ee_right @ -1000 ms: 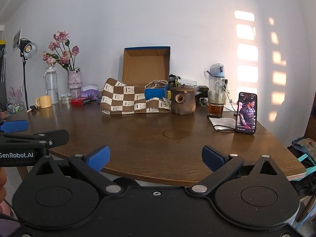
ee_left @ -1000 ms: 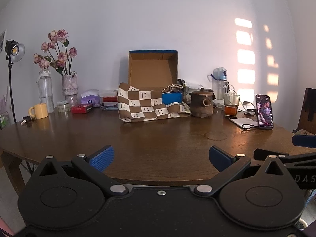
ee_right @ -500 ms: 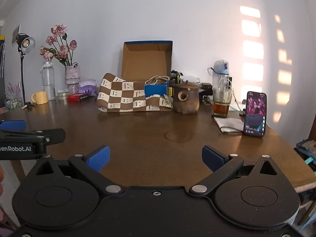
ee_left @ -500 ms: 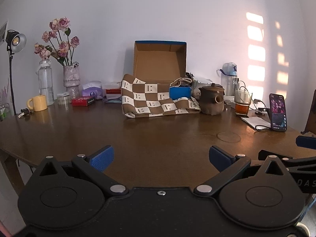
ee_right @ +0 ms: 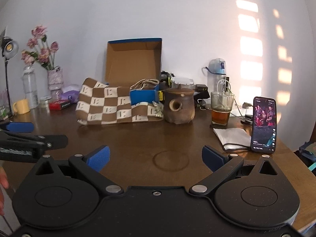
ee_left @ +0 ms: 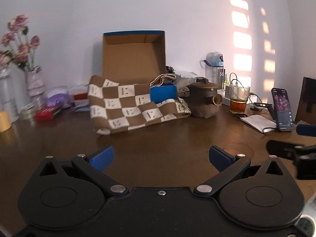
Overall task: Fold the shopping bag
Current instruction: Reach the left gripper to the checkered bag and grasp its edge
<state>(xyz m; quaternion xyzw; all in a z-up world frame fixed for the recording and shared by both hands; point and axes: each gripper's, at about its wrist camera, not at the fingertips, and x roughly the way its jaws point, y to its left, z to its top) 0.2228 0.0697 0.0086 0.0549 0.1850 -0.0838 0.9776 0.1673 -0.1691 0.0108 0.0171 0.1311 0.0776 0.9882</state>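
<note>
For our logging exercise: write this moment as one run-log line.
phase: approach | left hand-held gripper: open, empty | right hand-held gripper: open, empty | checkered shopping bag: unfolded, draped on box, untouched

left wrist: low, faces wall | right wrist: same | shared: table

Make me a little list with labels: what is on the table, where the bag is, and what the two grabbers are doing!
bag: brown and white checked shopping bag, lying crumpled at the back of the table, not yet folded
behind the bag: open cardboard box
right of the bag: brown teapot, glass of tea, phone standing up
left of the bag: flowers in a vase, yellow mug
left gripper: jaws open, holding nothing, short of the bag
right gripper: jaws open, holding nothing, short of the bag
</note>
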